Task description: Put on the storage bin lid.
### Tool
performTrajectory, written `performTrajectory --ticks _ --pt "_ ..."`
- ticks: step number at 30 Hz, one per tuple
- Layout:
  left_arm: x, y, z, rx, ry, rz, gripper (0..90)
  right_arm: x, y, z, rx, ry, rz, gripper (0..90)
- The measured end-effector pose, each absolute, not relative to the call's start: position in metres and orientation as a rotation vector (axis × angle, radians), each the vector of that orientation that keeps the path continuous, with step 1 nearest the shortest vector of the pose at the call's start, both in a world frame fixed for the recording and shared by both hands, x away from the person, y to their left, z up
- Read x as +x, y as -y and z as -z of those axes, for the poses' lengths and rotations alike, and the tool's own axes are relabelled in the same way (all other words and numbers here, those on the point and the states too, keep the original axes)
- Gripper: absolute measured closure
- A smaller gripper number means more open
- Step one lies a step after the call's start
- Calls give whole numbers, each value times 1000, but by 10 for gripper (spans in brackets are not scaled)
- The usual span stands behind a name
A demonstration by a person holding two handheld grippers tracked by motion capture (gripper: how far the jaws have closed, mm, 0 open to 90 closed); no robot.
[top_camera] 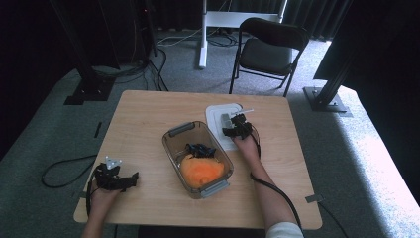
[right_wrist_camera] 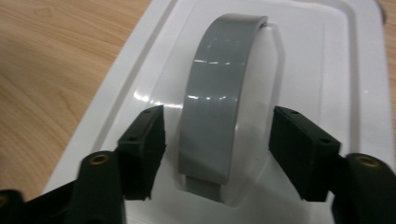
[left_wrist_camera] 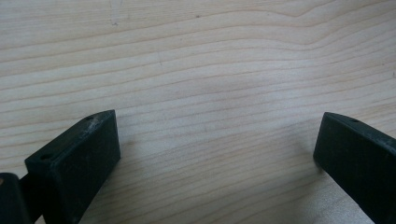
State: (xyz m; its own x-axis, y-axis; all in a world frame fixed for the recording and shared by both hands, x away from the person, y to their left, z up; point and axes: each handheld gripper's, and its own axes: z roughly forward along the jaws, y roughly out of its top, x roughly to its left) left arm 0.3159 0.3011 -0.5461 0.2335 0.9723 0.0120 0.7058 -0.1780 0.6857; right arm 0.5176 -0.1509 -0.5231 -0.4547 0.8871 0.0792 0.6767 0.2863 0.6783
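My right gripper (right_wrist_camera: 217,154) hangs over the white lid (right_wrist_camera: 327,56), its jaws parted on either side of the grey handle (right_wrist_camera: 217,93) that arches up from the lid's middle. The handle runs away from me between the two pads (right_wrist_camera: 144,140), with a gap on each side, so nothing is clamped. The lid lies flat on the wooden table (top_camera: 148,114), and from above it lies under and just beyond my right gripper (top_camera: 237,128), with the clear container (top_camera: 173,148) close by on the inner side of that hand. Inside the container sit something orange (top_camera: 200,171) and a dark item (top_camera: 200,149). My left gripper (top_camera: 116,178) is well apart from the container, near the table's front edge; its jaws stand wide, with bare table (left_wrist_camera: 201,70) between them.
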Motion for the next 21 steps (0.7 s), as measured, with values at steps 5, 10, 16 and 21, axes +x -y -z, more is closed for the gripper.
performTrajectory --ticks 5,10,16,21 --pt "316 -301 546 1957 -1530 -621 10 518 151 524 1432 -2260 -938 573" --pt "316 -300 546 1953 -1537 -623 10 516 150 523 1440 -2270 -967 664" --pt "317 -299 546 1956 -1530 -621 11 511 152 521 1452 -2264 -1015 676" --pt "317 -299 546 1957 -1527 -620 11 506 156 513 1435 -2266 -1039 680"
